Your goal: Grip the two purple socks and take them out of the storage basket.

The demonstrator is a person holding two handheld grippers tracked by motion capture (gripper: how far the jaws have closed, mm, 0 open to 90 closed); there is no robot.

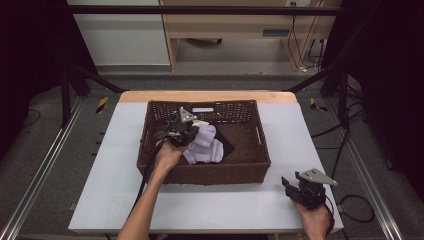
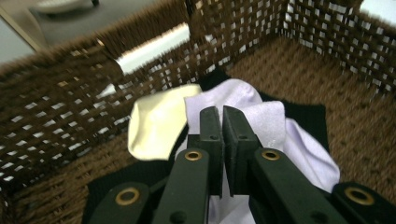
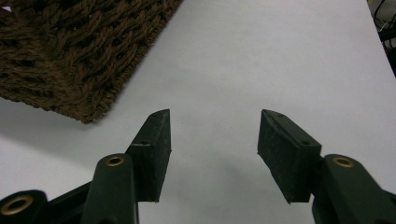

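The lavender cloth (image 1: 206, 145) lay bunched in the middle of the woven basket (image 1: 150, 145), rumpled over a black piece of fabric (image 1: 227, 146) spread flat on the basket floor, and that was clearly the thing being worked on. The left gripper (image 1: 192, 132) had its jaws pressed together on a fold of that cloth; in the left gripper view the two black pads met with the pale lavender material (image 2: 261, 116) caught between them, so the pinch was on a raised ridge rather than on the whole bundle. That seemed sensible to me: a soft thing gives no edge to grab, so a small fold taken from above is the surest hold. Just beside the fold, toward the basket's far wall, a cream cloth (image 2: 156, 123) touched the lavender one, close enough that I judged it might be dragged along if the pinched piece were lifted. The person's left hand (image 1: 167, 155) reached in over the near rim, the cable trailing back along the forearm. The basket sat toward the far middle of the white tabletop (image 1: 115, 200), leaving bare surface on the near side, which I took as room to lay things out. The right gripper (image 1: 295, 187) rested there near the front right corner, well apart from the basket, its jaws spread wide over bare tabletop with nothing between them, apparently waiting its turn.
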